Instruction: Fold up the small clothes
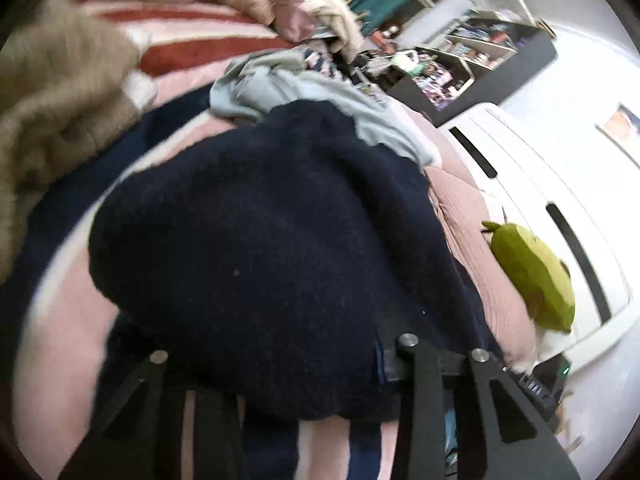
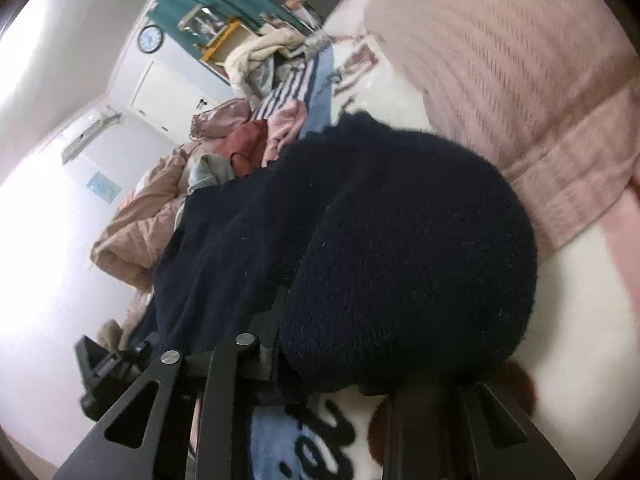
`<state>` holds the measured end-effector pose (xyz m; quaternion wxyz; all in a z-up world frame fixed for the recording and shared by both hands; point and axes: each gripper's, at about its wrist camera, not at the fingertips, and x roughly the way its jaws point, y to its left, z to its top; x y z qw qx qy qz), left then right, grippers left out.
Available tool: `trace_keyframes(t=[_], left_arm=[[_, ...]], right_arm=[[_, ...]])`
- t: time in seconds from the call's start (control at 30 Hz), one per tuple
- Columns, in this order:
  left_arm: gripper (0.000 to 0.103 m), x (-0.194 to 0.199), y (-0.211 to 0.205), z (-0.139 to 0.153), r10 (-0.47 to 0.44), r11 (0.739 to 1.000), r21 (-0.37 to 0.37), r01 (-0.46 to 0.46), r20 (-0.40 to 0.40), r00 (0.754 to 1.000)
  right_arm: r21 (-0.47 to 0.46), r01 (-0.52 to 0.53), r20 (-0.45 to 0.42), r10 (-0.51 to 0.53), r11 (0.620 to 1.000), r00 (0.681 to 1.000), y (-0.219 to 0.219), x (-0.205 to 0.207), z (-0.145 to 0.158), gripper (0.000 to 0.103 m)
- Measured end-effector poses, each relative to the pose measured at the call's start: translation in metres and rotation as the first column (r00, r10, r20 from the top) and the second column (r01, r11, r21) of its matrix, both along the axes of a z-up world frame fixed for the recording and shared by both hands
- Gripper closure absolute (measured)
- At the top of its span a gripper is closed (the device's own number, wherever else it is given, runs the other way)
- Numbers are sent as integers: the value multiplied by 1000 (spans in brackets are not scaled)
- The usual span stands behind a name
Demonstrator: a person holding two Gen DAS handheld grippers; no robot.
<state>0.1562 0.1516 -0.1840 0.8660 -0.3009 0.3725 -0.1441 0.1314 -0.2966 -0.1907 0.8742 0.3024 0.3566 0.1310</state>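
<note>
A dark navy knitted garment (image 1: 264,248) lies bunched on the bed and fills the middle of both views; it also shows in the right wrist view (image 2: 400,240). My left gripper (image 1: 280,376) reaches under its near edge, and the cloth drapes over and between the fingers, hiding the tips. My right gripper (image 2: 316,360) is likewise buried under the garment's near fold. Both seem closed on the navy cloth, with their pads hidden. A light grey garment (image 1: 304,96) lies just beyond the navy one.
The bed has a pink, white and navy patterned blanket (image 2: 580,300) and a pink ribbed pillow (image 2: 520,80). A green plush toy (image 1: 532,276) sits at the bed's right edge. A tan fleece (image 1: 52,120) lies to the left. A heap of clothes (image 2: 248,136) lies farther off.
</note>
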Motion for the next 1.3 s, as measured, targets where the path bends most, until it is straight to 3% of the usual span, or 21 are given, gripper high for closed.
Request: trace_keyframes(t=[0.2,0.33,0.43,0.57,0.63,0.7,0.77,0.8,0.9,1.0,1.17,1.3], left_arm=[[69,-54,2,12,-15,997,76,10,60,998],[67,-70,-1,10,-34,992,126,30,33,999],[65,-73,3,9,-26,994,104,22,31,999],[64,-74,6,13,-35,994,109,32,35,999],[61,-72,4,14,-37,993,111,33,35,999],[59,-71,1,14,-30,994,110,26,35,999],[57,-70,-1,14,-23,994,109,19,37,999],[57,-71,-1,15,-21,994,108,16,38,999],[58,-74,-4,22,-23,993,114,16,56,998],[65,-76,-5,30,-29,992,121,19,80,996],[73,-80,-8,42,-65,993,106,51,135,989],[76,-82,-18,52,-114,992,80,101,195,974]], right_arm=[[-23,-88,11,88,996,996,0,-36,12,84],[-86,-136,-82,129,987,988,2,-52,5,79],[-159,-166,-95,152,973,984,8,-64,12,71],[-284,-267,-102,248,921,963,24,-95,33,64],[-267,-296,-85,283,917,955,28,-103,39,64],[-249,-316,-58,312,916,948,36,-105,41,72],[-258,-337,-23,343,905,939,52,-101,44,92],[-257,-348,-7,358,902,934,64,-96,45,94],[-210,-414,40,431,886,901,101,-77,44,96],[-220,-460,42,479,860,877,137,-57,39,96],[-312,-448,-57,455,838,889,165,-33,14,101],[-324,-437,-60,443,839,894,165,-30,8,103]])
